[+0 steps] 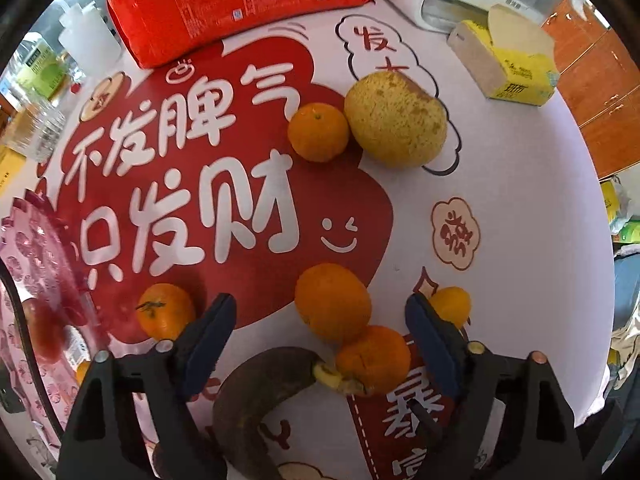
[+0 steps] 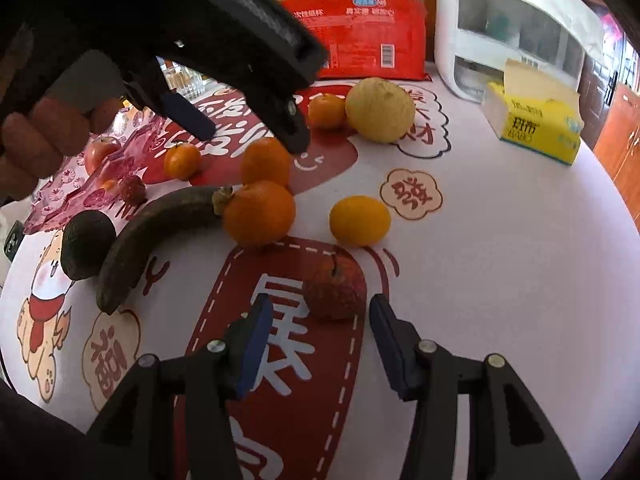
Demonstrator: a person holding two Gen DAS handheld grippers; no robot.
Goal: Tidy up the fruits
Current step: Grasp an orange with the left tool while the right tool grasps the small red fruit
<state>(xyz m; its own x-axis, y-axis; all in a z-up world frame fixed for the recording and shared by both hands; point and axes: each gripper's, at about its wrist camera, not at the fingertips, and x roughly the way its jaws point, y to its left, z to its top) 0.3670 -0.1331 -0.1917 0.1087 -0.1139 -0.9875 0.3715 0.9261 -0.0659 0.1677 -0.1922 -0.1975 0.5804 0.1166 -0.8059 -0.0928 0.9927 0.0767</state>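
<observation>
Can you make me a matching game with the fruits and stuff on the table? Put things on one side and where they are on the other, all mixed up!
Things:
1. banana
2. big yellow fruit
3. tissue box
4. reddish apple

Places:
A. just ahead of the open right gripper
B. its stem touching an orange
C. far right, near the table edge
D. right beside a small orange, toward the back

Pairs: 1-B, 2-D, 3-C, 4-A
</observation>
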